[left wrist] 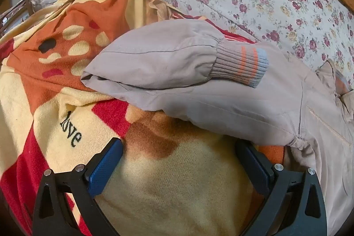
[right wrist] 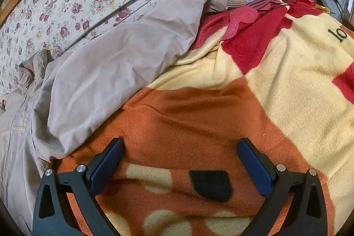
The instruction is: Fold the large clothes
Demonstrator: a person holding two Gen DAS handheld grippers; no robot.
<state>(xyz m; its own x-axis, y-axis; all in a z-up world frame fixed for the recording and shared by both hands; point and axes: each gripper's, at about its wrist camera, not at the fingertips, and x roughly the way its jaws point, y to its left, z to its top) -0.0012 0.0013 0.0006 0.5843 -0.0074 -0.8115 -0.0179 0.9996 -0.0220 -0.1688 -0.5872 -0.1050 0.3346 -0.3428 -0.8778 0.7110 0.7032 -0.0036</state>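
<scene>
The grey jacket [left wrist: 221,85] lies on the bed, over a patterned blanket [left wrist: 166,180], one sleeve folded across the body with its striped cuff [left wrist: 243,65] pointing toward 3 o'clock in the left wrist view. From the left hand-held gripper [left wrist: 179,160] the jacket sits at 1 o'clock, just beyond the fingertips — its long axis runs across. The right hand-held gripper [right wrist: 180,160] finds the other sleeve [right wrist: 124,72] at 10 o'clock, stretching away to 1 o'clock. Both stand wide open, holding nothing; the left looks nearer.

Both rigs look identical: left hand-held gripper [left wrist: 178,148] and right hand-held gripper [right wrist: 180,148] have black triangular-cutout frames, textured blue pads [left wrist: 104,167], silver screws.
</scene>
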